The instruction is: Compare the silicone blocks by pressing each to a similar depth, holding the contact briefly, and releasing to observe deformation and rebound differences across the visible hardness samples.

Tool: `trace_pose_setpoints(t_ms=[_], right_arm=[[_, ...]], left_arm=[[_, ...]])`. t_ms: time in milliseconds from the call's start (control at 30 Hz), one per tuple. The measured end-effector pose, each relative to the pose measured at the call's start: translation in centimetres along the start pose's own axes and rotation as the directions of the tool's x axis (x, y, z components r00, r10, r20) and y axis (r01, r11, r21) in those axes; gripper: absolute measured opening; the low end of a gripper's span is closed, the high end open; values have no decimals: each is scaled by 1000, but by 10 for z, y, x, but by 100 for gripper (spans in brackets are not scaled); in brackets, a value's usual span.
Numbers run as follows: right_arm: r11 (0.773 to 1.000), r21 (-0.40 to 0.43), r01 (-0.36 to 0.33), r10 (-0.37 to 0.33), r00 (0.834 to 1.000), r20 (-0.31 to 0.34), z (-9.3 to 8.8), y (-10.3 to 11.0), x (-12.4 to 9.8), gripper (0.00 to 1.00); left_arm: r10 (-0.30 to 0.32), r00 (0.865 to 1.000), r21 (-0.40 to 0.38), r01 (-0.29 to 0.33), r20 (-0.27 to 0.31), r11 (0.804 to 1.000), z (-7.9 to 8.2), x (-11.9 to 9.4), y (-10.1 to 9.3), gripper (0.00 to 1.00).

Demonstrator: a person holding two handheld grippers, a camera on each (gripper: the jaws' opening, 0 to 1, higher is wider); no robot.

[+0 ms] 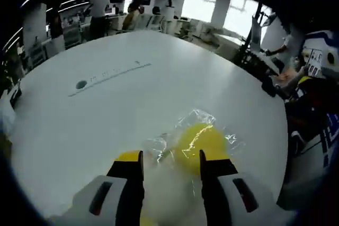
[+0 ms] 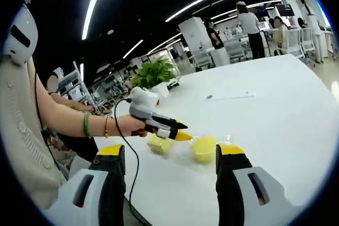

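Observation:
A bright yellow silicone block (image 1: 198,142) lies in crinkled clear wrap on the white table (image 1: 106,115), just ahead of my left gripper (image 1: 170,157). Its jaws stand apart, and a pale blurred block (image 1: 169,186) shows low in the gap; I cannot tell whether they touch it. In the right gripper view a hand holds the left gripper (image 2: 179,134) low over a pale yellow block (image 2: 158,144), with the bright yellow block (image 2: 203,149) beside it. My right gripper (image 2: 170,152) hangs open and wide, short of both blocks, holding nothing.
A potted green plant (image 2: 153,73) stands behind the blocks near the table edge. A cable (image 2: 127,157) drops from the left gripper over the edge. A round grommet (image 1: 81,84) sits mid-table. A seated person's arm (image 2: 63,117) and people at far desks (image 1: 98,9) are around.

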State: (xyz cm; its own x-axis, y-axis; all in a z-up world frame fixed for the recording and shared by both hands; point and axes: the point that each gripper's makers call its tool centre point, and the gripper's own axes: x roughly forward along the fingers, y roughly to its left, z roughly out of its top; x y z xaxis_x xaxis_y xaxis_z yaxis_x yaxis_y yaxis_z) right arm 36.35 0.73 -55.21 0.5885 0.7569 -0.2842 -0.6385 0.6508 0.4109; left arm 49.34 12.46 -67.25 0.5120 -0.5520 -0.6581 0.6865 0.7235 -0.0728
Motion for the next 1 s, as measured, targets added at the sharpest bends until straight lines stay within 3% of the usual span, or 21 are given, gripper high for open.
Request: trace_pose_setpoints(t_ms=[100, 200, 400, 633, 833, 967, 1000], right_arm=[[1000, -25, -15, 15, 1000, 5, 7, 12, 1, 64], [997, -67, -32, 34, 999, 23, 18, 25, 2, 65], [991, -118, -62, 67, 997, 42, 32, 50, 4, 66], [985, -155, -81, 87, 996, 35, 33, 73, 3, 70], [976, -208, -71, 77, 997, 20, 29, 88, -6, 72], [972, -221, -79, 100, 991, 85, 34, 101, -16, 76], [971, -226, -78, 103, 990, 101, 34, 102, -19, 78]], left_arm=[[36, 998, 32, -37, 42, 999, 7, -28, 1, 41], [40, 995, -12, -39, 96, 999, 12, -52, 1, 42], [96, 984, -38, -92, 150, 995, 1, -118, 5, 44], [150, 966, -40, -145, 211, 989, -12, -185, -3, 50], [128, 959, -53, -119, 253, 992, -26, -227, -21, 56], [102, 955, -35, -96, 278, 995, -34, -250, -36, 57], [87, 949, -43, -77, 304, 996, -35, -257, -41, 59]])
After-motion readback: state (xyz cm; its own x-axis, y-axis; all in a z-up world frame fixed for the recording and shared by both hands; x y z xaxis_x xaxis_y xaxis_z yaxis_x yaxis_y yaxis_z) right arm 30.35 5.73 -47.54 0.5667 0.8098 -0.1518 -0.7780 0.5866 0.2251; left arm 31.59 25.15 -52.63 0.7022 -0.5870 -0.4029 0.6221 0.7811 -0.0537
